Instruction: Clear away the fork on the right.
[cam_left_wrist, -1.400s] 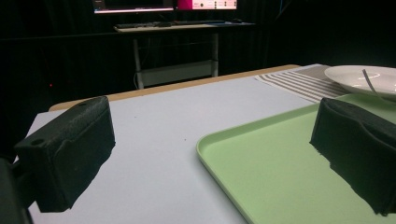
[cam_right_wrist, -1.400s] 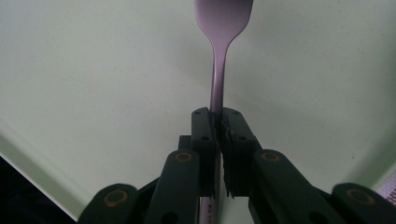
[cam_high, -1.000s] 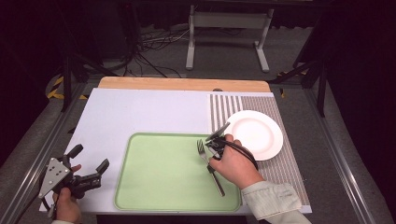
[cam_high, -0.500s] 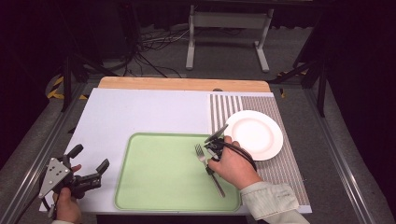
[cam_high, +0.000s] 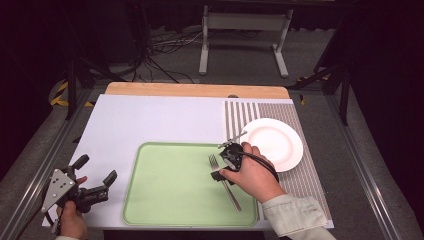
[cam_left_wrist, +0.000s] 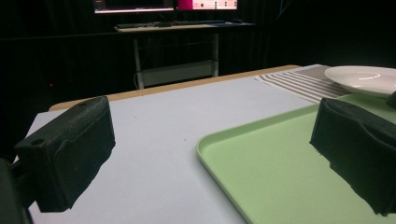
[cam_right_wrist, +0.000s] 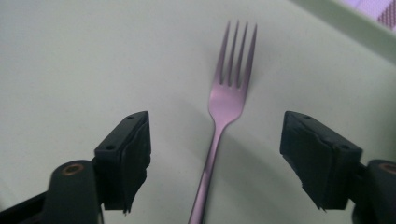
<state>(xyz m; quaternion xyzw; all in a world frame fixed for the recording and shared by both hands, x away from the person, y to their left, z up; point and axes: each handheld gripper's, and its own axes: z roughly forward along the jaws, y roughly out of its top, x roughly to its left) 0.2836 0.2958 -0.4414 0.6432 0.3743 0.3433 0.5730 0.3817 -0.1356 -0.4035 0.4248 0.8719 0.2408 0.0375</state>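
Observation:
A metal fork (cam_high: 231, 196) lies flat on the green tray (cam_high: 165, 185), tines pointing away from the person. My right gripper (cam_high: 220, 162) hovers low over it. In the right gripper view the fork (cam_right_wrist: 227, 100) runs up the middle between the two black pads (cam_right_wrist: 123, 156), which stand apart from it on either side. These jaws have just been opening and the fork rests free between them. My left gripper (cam_high: 97, 169) is held at the table's front left corner, open, with nothing between its fingers (cam_left_wrist: 70, 149).
A white plate (cam_high: 275, 142) sits on a striped mat (cam_high: 310, 175) right of the tray. A white board (cam_high: 150, 120) covers the table, with a wooden strip (cam_high: 195, 90) at the far edge. Metal rails run along both table sides.
The right gripper's jaws have spread off the fork's handle, and the fork now lies loose on the tray. Both hands stay where they were.

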